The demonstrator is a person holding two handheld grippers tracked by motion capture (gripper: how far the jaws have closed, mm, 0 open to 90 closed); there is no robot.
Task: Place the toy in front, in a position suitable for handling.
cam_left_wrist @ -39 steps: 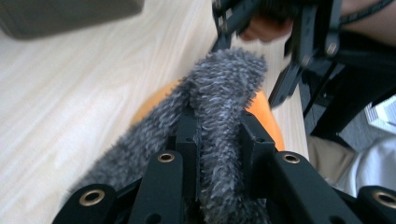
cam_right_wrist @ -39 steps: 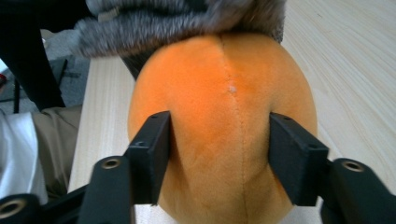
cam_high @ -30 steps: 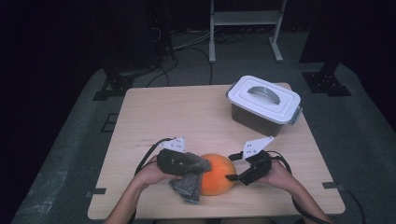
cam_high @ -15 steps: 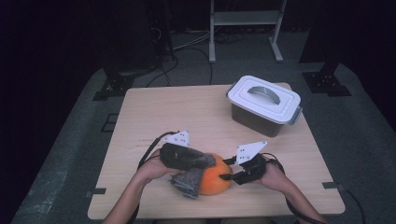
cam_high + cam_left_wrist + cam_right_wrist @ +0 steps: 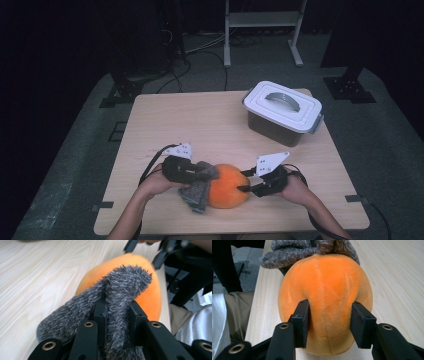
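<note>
Right gripper [image 5: 329, 325]: jaws have just been closing and now pinch the orange plush ball [image 5: 324, 297] at the table's [image 5: 210, 120] near edge. Left gripper [image 5: 117, 315]: clamped on the grey furry cloth [image 5: 120, 292] against the ball. Risk: soft plush compresses; ball may squirt free under wiping pressure

Dim high view with near-black surroundings, pale wooden desk [image 5: 210, 125] evenly lit from above, soft faint shadows, close gripper views bright, far edges blurred

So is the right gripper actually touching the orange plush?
Touching. In the right gripper view, the right gripper has just been closing, and both black pads press into the orange plush, denting its fabric on either side.
</note>
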